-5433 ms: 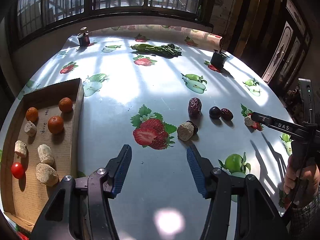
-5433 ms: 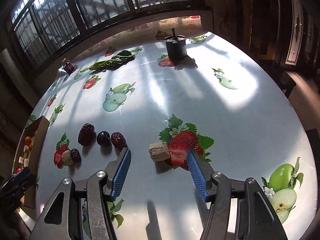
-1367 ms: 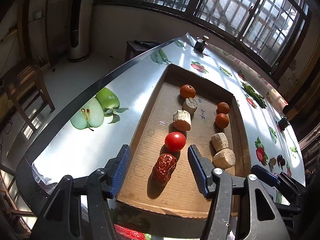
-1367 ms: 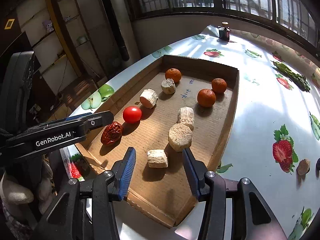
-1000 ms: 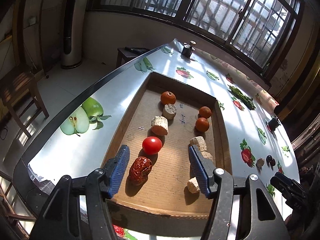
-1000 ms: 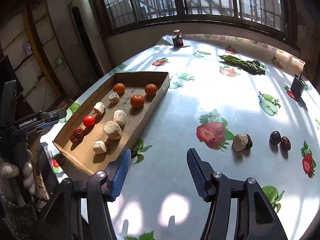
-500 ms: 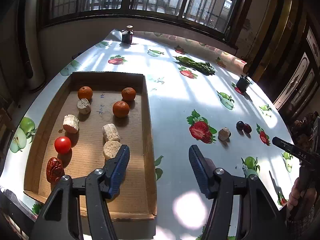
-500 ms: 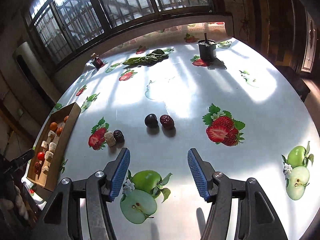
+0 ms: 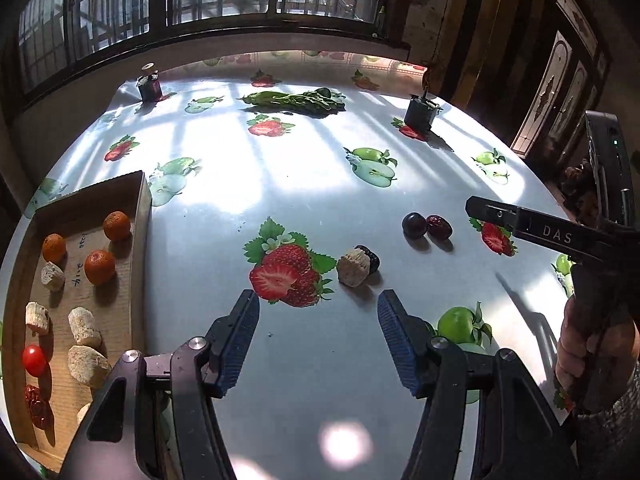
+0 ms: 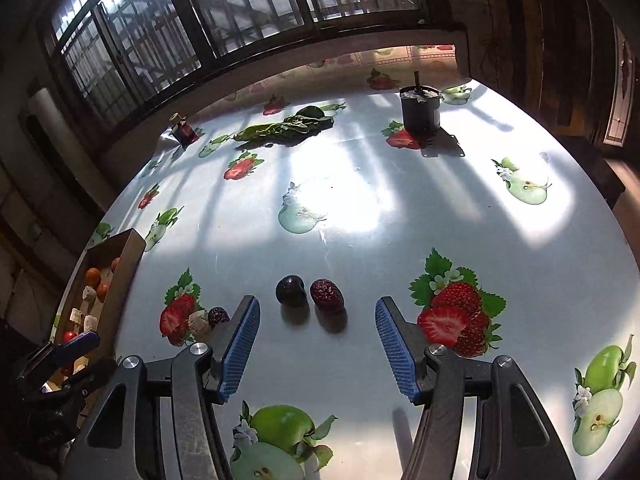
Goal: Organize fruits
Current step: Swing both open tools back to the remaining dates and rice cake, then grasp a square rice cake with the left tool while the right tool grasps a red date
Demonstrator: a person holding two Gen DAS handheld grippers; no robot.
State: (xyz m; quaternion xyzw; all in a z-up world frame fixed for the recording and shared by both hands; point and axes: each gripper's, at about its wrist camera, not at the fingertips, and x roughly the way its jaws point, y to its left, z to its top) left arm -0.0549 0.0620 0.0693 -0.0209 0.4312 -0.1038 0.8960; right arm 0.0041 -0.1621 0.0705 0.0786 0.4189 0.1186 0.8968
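Both grippers have swung right from the cardboard tray point(image 9: 138, 240); left gripper point(image 9: 318, 334) and right gripper point(image 10: 318, 338) gape wide, empty. Dark plum point(image 10: 291, 290) and red date point(image 10: 327, 291) lie just beyond the right one.

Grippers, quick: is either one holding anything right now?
Left gripper: open, empty, above bare tablecloth.
Right gripper: open, empty, dark plum and red date ahead of its tips.
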